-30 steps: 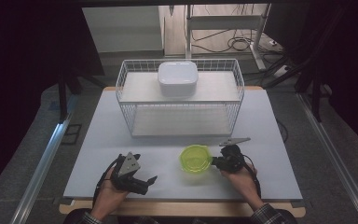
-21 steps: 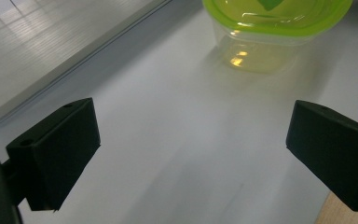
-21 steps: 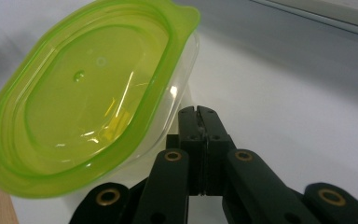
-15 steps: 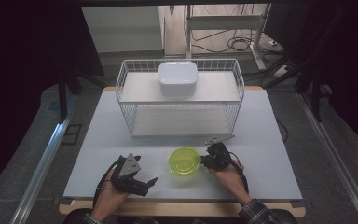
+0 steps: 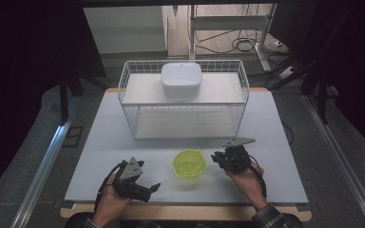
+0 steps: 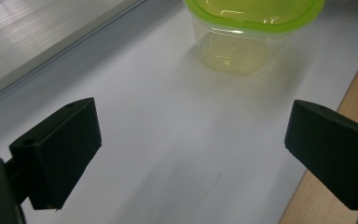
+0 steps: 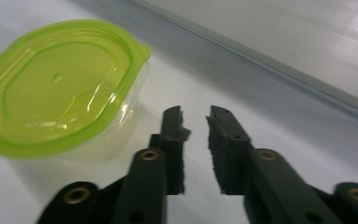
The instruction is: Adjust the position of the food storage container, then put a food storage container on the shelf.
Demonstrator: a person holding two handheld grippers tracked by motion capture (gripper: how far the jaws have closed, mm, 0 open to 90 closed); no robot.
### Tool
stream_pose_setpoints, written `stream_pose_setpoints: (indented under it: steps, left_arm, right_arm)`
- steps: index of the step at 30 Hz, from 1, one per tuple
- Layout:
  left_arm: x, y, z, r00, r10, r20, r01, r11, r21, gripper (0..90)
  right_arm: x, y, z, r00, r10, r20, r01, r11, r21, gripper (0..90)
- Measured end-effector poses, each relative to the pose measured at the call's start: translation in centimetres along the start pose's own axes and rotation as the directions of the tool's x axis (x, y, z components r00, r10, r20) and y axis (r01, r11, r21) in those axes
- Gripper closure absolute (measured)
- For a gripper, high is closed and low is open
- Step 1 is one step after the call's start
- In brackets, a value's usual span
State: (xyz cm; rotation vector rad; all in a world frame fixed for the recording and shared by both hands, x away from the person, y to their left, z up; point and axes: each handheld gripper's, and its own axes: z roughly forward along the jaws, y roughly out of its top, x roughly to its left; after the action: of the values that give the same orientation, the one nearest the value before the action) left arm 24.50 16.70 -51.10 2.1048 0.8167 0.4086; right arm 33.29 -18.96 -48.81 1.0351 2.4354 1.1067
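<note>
White table (image 5: 285, 142), lidded green tub (image 5: 189, 164) between open left tongs (image 5: 155, 186) and slightly parted, empty right tongs (image 5: 216, 158)

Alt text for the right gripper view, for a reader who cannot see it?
A clear plastic tub with a lime-green lid sits on a white table, left of the right gripper, whose two black jaws stand slightly apart with nothing between them. A pale ledge runs across the upper right.

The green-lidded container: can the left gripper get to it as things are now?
Probably yes. The left gripper has wide-open jaws aimed at the green-lidded container, with bare table between them; the right gripper stands just beside it.
</note>
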Motion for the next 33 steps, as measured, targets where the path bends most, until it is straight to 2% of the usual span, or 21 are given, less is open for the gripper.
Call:
stream_pose_setpoints:
  steps: [1,2,3,6,7,8,10,12,14,18,23,24,27,30,31,32,33]
  left_arm:
    - [0.1,-0.2,-0.1,1.0,-0.001,-0.006,0.001,1.0,0.001,2.9]
    - [0.1,-0.2,-0.1,1.0,-0.001,-0.006,0.001,1.0,0.001,2.7]
    - [0.1,-0.3,-0.2,0.9999,-0.001,-0.011,0.001,1.0,0.001,2.6]
    - [0.2,-0.7,-0.3,0.9995,0.0,-0.031,0.0,0.9999,-0.011,2.0]
    - [0.2,-0.7,-0.3,0.9995,0.0,-0.031,0.0,0.9999,-0.011,1.8]
    - [0.2,-0.9,-0.4,0.9994,-0.001,-0.036,0.0,0.9999,-0.012,1.8]
    - [0.3,-0.9,-0.5,0.9994,-0.003,-0.035,0.002,0.9999,-0.014,1.7]
    - [0.3,-1.0,-0.4,0.9994,-0.005,-0.035,0.004,0.9999,-0.016,1.6]
    - [0.2,-0.9,-0.3,0.9993,0.004,-0.037,-0.004,0.9999,-0.014,1.5]
    - [0.1,-1.0,-0.2,0.999,0.02,-0.039,-0.02,0.9998,-0.005,1.3]
    - [0.1,-1.0,-0.2,0.9989,0.019,-0.044,-0.019,0.9998,-0.008,1.2]
    - [0.2,-1.0,-0.2,0.9988,0.018,-0.045,-0.018,0.9998,-0.009,1.2]
    - [0.1,-1.0,-0.1,0.9988,0.019,-0.045,-0.019,0.9998,-0.006,1.2]
    - [0.1,-1.0,-0.1,0.9988,0.02,-0.044,-0.02,0.9998,-0.005,1.2]
    - [0.1,-1.0,0.0,0.9987,0.022,-0.046,-0.022,0.9998,-0.002,1.2]
    - [0.1,-1.0,0.0,0.9987,0.022,-0.046,-0.022,0.9998,-0.002,1.2]
    - [0.1,-1.0,0.0,0.9985,0.024,-0.049,-0.024,0.9997,0.001,1.2]
  right_arm:
    - [0.1,-0.3,-0.7,0.9998,-0.018,0.011,0.018,1.0,-0.015,63.2]
    - [0.1,-0.3,-0.7,0.9998,-0.018,0.011,0.018,1.0,-0.015,63.2]
    - [0.1,-0.5,-1.3,0.9995,-0.031,0.004,0.032,0.999,-0.03,53.8]
    - [0.2,-0.7,-1.9,0.9992,-0.039,0.002,0.039,0.998,-0.058,38.9]
    - [0.2,-0.7,-1.9,0.9992,-0.039,0.002,0.039,0.998,-0.058,38.9]
    - [0.2,-1.0,-2.1,0.9992,-0.039,0.002,0.039,0.997,-0.066,30.6]
    - [0.2,-1.1,-2.1,0.9992,-0.04,0.001,0.04,0.997,-0.067,28.3]
    - [0.2,-1.4,-2.2,0.9992,-0.04,0.002,0.04,0.997,-0.067,21.9]
    - [0.0,-1.6,-2.3,0.9998,-0.018,-0.007,0.017,0.997,-0.08,15.7]
    - [-0.1,-1.5,-2.2,0.9998,-0.01,-0.016,0.008,0.995,-0.095,9.0]
    - [0.0,-1.5,-1.6,0.9996,-0.013,-0.025,0.011,0.996,-0.085,5.2]
    - [0.2,-1.4,-1.4,0.999,-0.008,-0.045,0.004,0.997,-0.083,4.1]
    - [0.4,-1.1,-1.3,0.9986,-0.016,-0.051,0.012,0.997,-0.079,3.2]
    - [0.3,-0.8,-1.3,0.9975,0.002,-0.071,-0.007,0.997,-0.079,2.4]
    - [0.2,-0.6,-1.1,0.9951,0.035,-0.093,-0.042,0.996,-0.079,2.2]
    - [0.2,-0.6,-1.1,0.9951,0.035,-0.093,-0.042,0.996,-0.079,2.2]
    - [0.2,-0.2,-0.8,0.9935,0.052,-0.102,-0.058,0.997,-0.056,2.5]
